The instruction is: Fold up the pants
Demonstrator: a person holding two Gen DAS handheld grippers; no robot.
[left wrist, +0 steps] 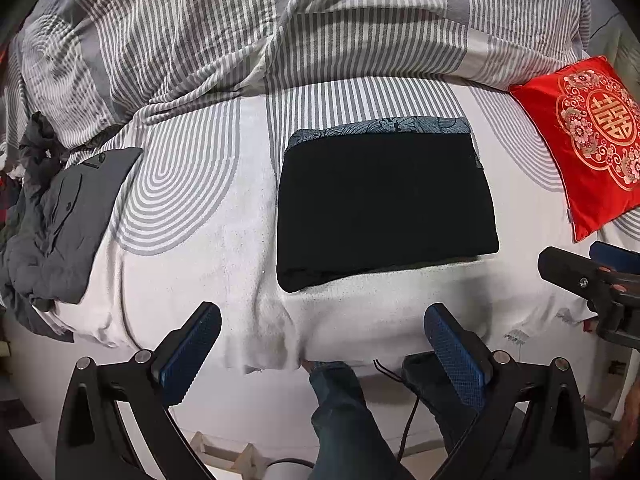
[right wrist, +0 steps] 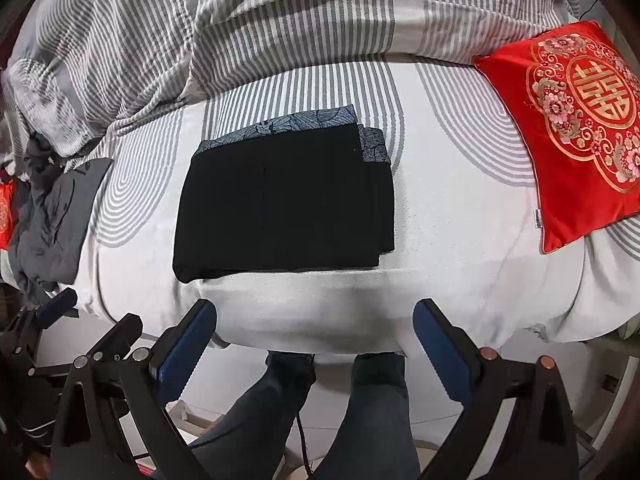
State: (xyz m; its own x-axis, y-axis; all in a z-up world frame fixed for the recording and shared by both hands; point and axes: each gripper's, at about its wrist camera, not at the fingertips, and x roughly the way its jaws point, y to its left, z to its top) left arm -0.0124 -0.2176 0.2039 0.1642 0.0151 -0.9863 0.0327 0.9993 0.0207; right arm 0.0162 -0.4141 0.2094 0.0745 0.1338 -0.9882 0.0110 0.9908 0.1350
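Both jaws spread wide, left gripper [left wrist: 322, 336] and right gripper [right wrist: 315, 328] hovering empty near bed edge [right wrist: 320, 320], black pants [right wrist: 284, 204] folded flat beyond, red cushion [right wrist: 576, 128] far right.

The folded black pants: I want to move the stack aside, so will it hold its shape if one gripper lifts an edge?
Probably not. The folded black pants are soft layered cloth, so lifted layers would likely droop and unfold. The offset layers at the right edge suggest they slide easily. Pushing might bunch the bedsheet beneath.
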